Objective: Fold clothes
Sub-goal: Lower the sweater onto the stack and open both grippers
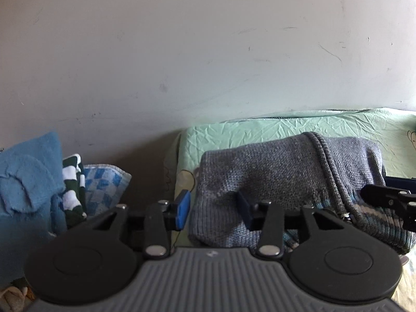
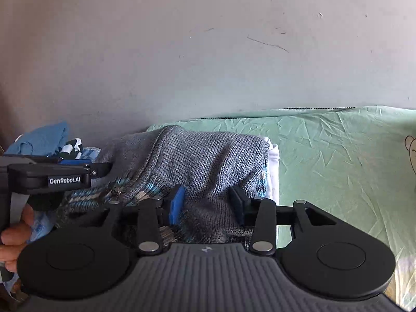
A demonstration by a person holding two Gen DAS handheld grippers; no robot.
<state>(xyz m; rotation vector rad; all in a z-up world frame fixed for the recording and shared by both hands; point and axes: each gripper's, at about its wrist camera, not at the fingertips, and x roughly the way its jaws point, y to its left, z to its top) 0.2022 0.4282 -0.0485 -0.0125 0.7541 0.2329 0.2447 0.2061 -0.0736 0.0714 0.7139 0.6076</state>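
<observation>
A folded grey knit sweater with a blue and beige patterned band lies on the pale green sheet; it also shows in the right wrist view. My left gripper is open at the sweater's left end, fingers spread around the fold. My right gripper is open over the sweater's right part, blue pads apart with knit between them. The left gripper body shows at the left of the right wrist view, and the right gripper's finger shows at the right edge of the left wrist view.
A pile of other clothes sits left of the bed: a blue towel, a green-and-white striped piece and a blue checked cloth. A white folded item lies under the sweater. A grey wall runs behind the bed.
</observation>
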